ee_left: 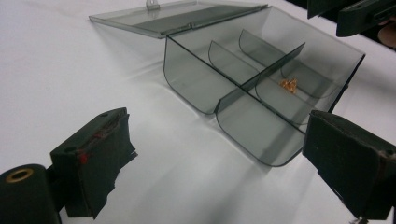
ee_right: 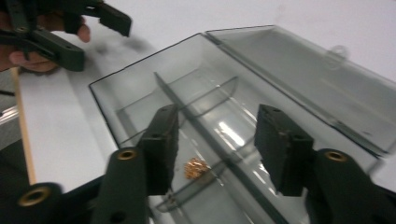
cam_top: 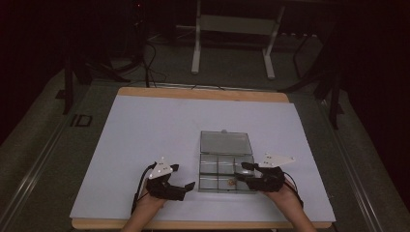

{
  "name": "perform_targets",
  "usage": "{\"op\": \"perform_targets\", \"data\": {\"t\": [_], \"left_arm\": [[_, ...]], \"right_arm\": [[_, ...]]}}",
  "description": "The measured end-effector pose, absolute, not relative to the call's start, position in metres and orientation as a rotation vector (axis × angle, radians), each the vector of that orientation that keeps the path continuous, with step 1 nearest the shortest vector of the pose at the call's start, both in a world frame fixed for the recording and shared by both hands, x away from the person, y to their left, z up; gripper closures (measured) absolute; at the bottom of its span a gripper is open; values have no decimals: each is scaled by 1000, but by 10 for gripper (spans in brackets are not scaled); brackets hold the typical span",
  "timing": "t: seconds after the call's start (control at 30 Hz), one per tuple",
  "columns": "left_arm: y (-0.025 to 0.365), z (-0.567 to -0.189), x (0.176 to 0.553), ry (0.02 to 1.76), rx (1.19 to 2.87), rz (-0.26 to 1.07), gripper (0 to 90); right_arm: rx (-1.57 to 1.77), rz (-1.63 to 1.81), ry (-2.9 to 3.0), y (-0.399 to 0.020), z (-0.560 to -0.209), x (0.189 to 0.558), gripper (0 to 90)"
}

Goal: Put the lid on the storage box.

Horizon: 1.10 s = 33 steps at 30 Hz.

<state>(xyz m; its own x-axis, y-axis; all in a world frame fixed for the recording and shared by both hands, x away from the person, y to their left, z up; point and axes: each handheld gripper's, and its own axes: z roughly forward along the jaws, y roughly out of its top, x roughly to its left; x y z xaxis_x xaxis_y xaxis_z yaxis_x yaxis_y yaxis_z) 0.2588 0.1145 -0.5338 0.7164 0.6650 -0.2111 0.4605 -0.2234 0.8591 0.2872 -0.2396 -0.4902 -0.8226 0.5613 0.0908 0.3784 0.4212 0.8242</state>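
Note:
A clear smoky plastic compartment box (cam_top: 225, 162) lies on the white board, its lid (cam_top: 226, 142) folded flat behind it. A small clump of copper-coloured bits (cam_top: 232, 182) rests in a front compartment. My left gripper (cam_top: 183, 176) stands open just left of the box, apart from it. My right gripper (cam_top: 241, 172) is open over the box's right front part. In the left gripper view, the box wall (ee_left: 196, 79) and the copper bits (ee_left: 289, 85) lie beyond the open gripper (ee_left: 219, 154). In the right gripper view, the copper bits (ee_right: 196, 167) sit below the open gripper (ee_right: 217, 144).
The white board (cam_top: 145, 140) covers a wooden table whose edge (cam_top: 193, 224) runs along the front. A white metal stand (cam_top: 232, 29) and cables (cam_top: 150, 63) are on the dark floor behind. A hand (ee_right: 28, 60) holds the left gripper in the right gripper view.

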Motion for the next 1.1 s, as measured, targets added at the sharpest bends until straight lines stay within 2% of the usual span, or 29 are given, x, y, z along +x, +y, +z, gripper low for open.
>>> {"op": "perform_targets", "data": {"t": [0.23,0.57,0.77,1.1], "left_arm": [[112,-528,264,842,1851,252,84],[105,-517,280,816,1899,242,89],[94,-506,288,868,1939,228,84],[76,-487,319,876,1892,205,85]], "right_arm": [[899,1354,2380,-262,-485,289,405],[984,1333,2291,-287,-487,296,377],[1004,1324,2261,-292,-492,303,372],[1014,1302,2241,-283,-497,314,359]]}}
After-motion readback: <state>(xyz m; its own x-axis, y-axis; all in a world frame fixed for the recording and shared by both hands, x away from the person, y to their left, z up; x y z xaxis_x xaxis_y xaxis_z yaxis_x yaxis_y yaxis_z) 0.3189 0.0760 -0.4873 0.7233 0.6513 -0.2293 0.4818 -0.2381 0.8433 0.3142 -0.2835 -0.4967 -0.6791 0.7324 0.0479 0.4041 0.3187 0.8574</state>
